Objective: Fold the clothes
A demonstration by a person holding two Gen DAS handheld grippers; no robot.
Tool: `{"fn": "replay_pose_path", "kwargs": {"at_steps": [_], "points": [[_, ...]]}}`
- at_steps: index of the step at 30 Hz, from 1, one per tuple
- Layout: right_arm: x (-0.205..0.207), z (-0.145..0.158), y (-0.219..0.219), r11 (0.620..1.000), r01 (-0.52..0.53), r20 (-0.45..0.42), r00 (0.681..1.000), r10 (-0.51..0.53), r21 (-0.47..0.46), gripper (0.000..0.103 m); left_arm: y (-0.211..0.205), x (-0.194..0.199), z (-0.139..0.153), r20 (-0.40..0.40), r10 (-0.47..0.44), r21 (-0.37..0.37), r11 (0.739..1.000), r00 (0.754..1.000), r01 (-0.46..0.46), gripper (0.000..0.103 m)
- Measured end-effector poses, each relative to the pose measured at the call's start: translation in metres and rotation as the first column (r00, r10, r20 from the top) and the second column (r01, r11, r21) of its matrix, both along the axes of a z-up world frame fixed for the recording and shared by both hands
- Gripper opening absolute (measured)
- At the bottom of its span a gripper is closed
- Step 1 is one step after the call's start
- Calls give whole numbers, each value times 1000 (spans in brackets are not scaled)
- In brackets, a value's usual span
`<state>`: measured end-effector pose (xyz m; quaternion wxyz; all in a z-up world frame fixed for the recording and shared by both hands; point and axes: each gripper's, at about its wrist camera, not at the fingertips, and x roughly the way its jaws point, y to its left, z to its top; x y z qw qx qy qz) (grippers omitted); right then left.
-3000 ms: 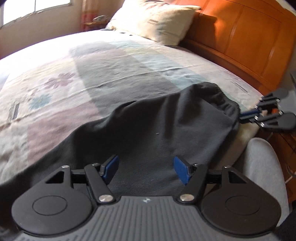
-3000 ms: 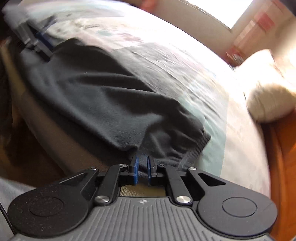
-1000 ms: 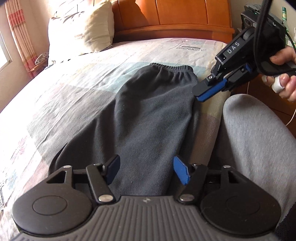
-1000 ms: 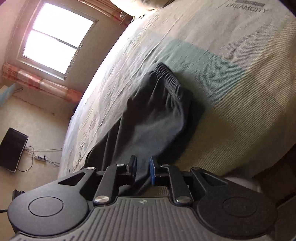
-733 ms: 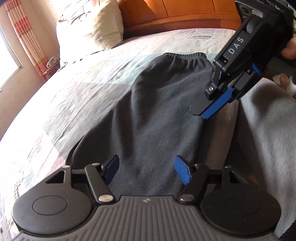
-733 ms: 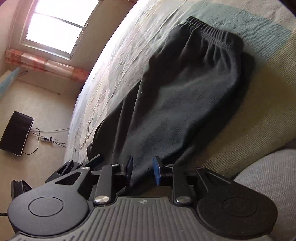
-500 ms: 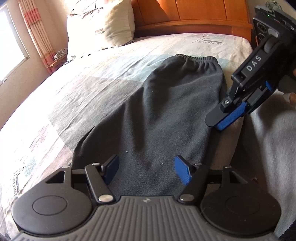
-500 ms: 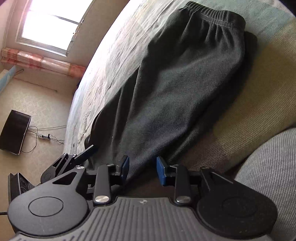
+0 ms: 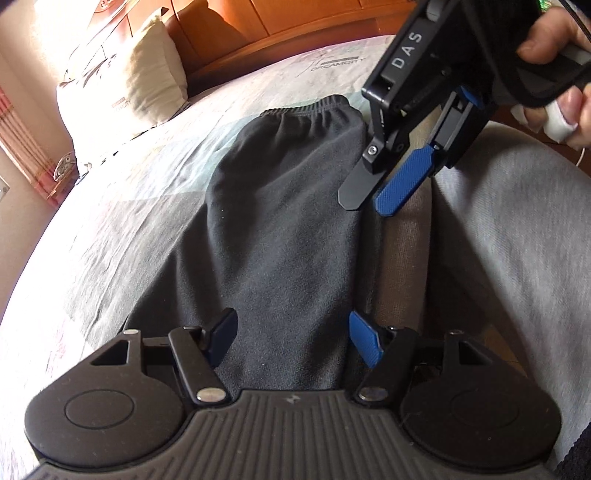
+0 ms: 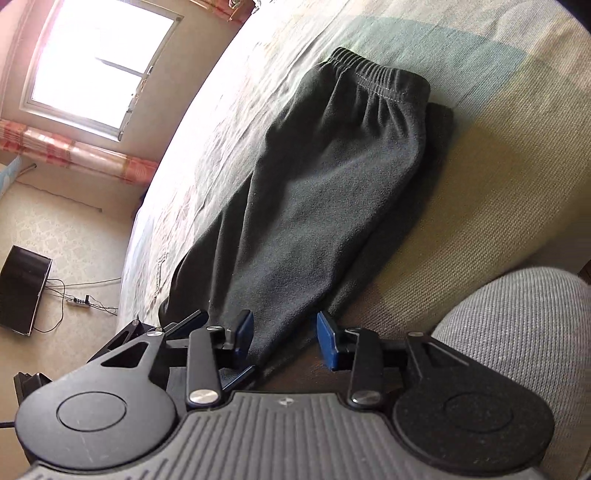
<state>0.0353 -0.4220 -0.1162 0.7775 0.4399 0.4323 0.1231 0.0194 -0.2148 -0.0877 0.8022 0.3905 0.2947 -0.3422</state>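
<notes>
The dark trousers (image 9: 280, 236) lie lengthwise along the bed (image 9: 110, 236) edge, one leg over the other, waistband toward the headboard. Both tools, left (image 9: 293, 338) and right (image 9: 369, 199), hover wide, holding nothing, probably ready for gripping.

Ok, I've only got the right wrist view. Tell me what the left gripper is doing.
Observer: The left gripper is open, its pads apart over the trousers, gripping nothing.
Operator: Now say what lies beyond the waistband.
Observer: A pillow, leaning against a wooden headboard.
Operator: Check my right gripper from outside.
Observer: The right gripper is tilted, its tips pointing down at the trousers' near edge, a little short of the waistband. I cannot tell whether they touch.
</notes>
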Motion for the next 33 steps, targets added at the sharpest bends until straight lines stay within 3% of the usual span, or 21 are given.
{"fn": "replay_pose_path", "kwargs": {"at_steps": [7,15,21,27,33], "points": [[3,-3,2,999,-5,0,1000,5,43,43,6,7,3,48,53,-4,999,997,-53,72],[15,-10,17,997,-26,-22,999,28,72,47,28,23,13,-6,148,-86,985,989,-148,72],[18,-11,22,996,25,41,999,-29,91,48,26,15,20,-29,87,-119,989,996,-90,72],[13,-5,18,992,38,112,992,-52,118,49,-2,15,4,4,15,-75,997,1000,-14,72],[8,-5,11,990,54,129,989,-70,128,49,-21,10,-15,223,-11,99,995,975,-11,72]]}}
